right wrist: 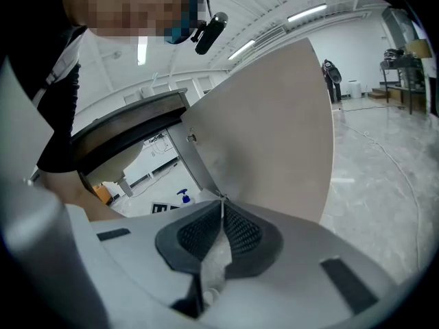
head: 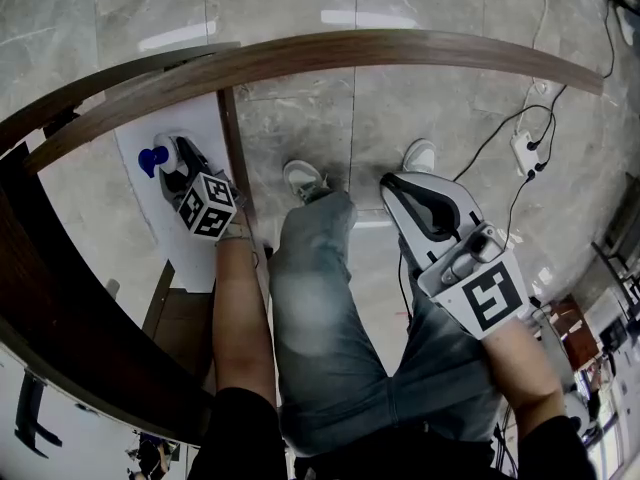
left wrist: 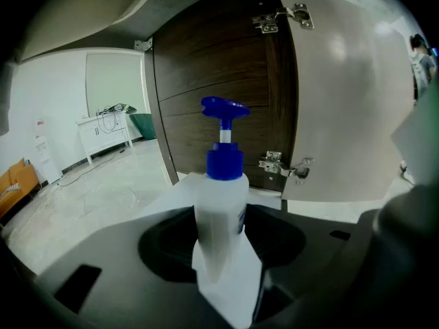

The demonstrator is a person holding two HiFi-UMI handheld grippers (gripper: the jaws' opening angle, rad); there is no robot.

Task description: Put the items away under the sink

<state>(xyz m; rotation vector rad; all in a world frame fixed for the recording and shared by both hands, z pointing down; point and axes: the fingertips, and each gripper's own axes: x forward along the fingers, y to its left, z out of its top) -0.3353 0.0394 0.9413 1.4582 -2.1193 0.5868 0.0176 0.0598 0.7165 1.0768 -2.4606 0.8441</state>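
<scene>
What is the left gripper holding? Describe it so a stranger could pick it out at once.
Find the curved dark wooden counter and the white cabinet floor below it. There the left gripper clamps a pump bottle. Its white body and bright blue pump head set it apart from the grey jaws and brown wood around it.

Pump bottle [left wrist: 221, 204] between left tool [head: 176, 170] jaws, over cabinet floor [head: 195, 128] (door [left wrist: 350, 101] at right).

White pump bottle [left wrist: 219, 214] with blue pump head, upright as I see it, clamped in the jaws of my left gripper [head: 180, 175], over the white cabinet floor [head: 185, 118]
</scene>
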